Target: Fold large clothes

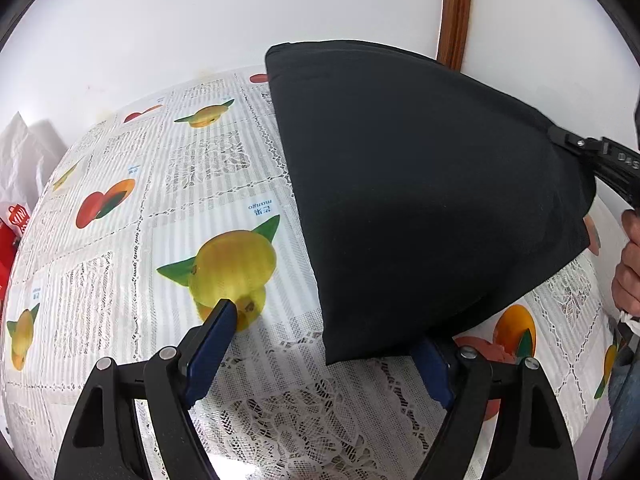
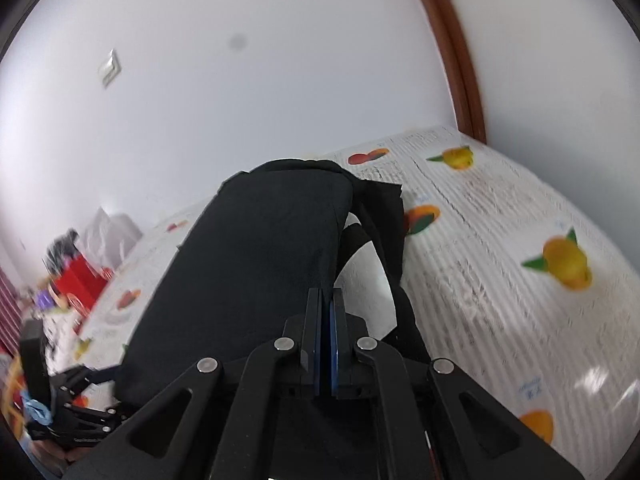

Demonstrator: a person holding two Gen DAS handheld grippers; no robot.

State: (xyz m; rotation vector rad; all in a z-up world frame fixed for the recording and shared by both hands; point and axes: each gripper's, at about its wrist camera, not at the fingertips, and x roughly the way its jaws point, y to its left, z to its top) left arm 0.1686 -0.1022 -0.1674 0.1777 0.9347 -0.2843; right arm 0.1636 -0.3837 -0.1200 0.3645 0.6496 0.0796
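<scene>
1. Garment (image 1: 420,200): black cloth, lifted off the worktop (image 1: 120,280) in a taut, tent-like sheet. In the left wrist view its far corner sits toward the far edge of the worktop, and its lower fold hangs just above the near part of the cloth-covered surface.
2. Left claw (image 1: 324,344): fingers spread wide, holding nothing. The left blue pad (image 1: 212,344) stands over a printed yellow fruit; the right pad (image 1: 432,372) is partly hidden under the garment's lower corner. The garment lies ahead of and to the right of this claw, its bottom corner dipping between the two fingers; contact with the right pad cannot be confirmed.
3. Right claw (image 2: 326,320): pads pressed together, pinching a fold of the garment. In the right wrist view the black cloth runs straight forward from the fingertips and rises away toward the far edge of the worktop. A looser layer hangs on the right of the pinch, with a pale gap showing between layers.
4. In the left wrist view the right claw (image 1: 576,148) appears at the right edge, gripping the garment's upper right corner, with the person's hand (image 1: 632,264) below it.
5. Worktop covering: white lace-patterned cloth printed with mangoes and orange-red fruit.
6. Red bag (image 2: 80,276) and white wrapping at the far left end of the worktop; image there is blurred.
</scene>
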